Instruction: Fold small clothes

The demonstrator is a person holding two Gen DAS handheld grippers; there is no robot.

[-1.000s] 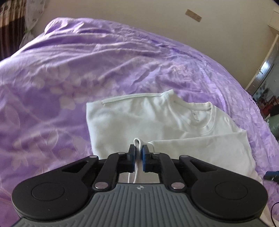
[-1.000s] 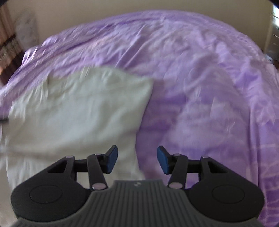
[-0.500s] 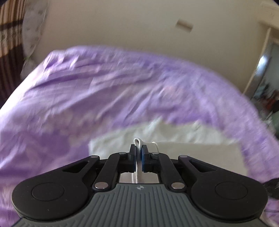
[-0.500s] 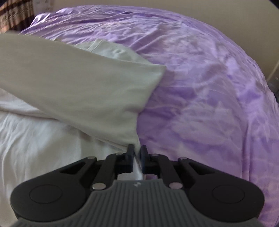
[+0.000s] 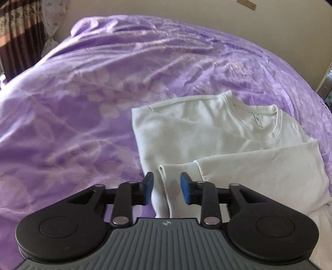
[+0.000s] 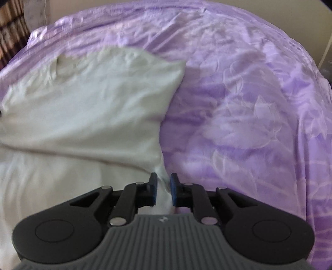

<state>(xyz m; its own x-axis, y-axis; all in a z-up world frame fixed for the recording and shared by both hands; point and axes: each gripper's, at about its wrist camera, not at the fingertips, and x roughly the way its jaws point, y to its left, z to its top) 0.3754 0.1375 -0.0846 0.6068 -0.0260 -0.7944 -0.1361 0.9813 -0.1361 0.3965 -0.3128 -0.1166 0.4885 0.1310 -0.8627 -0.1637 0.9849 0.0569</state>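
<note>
A small white long-sleeved shirt (image 5: 207, 133) lies on the purple bedspread (image 5: 83, 93), collar at the far right, both sides and a sleeve folded over its body. My left gripper (image 5: 166, 188) is open, its blue pads either side of the sleeve cuff (image 5: 164, 178), which lies loose between them. In the right wrist view the same shirt (image 6: 93, 99) fills the left half. My right gripper (image 6: 162, 188) is open by a narrow gap, with the shirt's edge (image 6: 162, 193) between its pads, not pinched.
The purple floral bedspread (image 6: 249, 103) spreads wide around the shirt. A dark curtain (image 5: 18, 35) hangs at the far left and a cream wall (image 5: 186, 10) runs behind the bed. A cabinet edge (image 5: 326, 83) shows at the far right.
My left gripper was shut on the sleeve cuff and has opened, letting it drop. My right gripper shut on the shirt's edge half a second ago and has now opened slightly.
</note>
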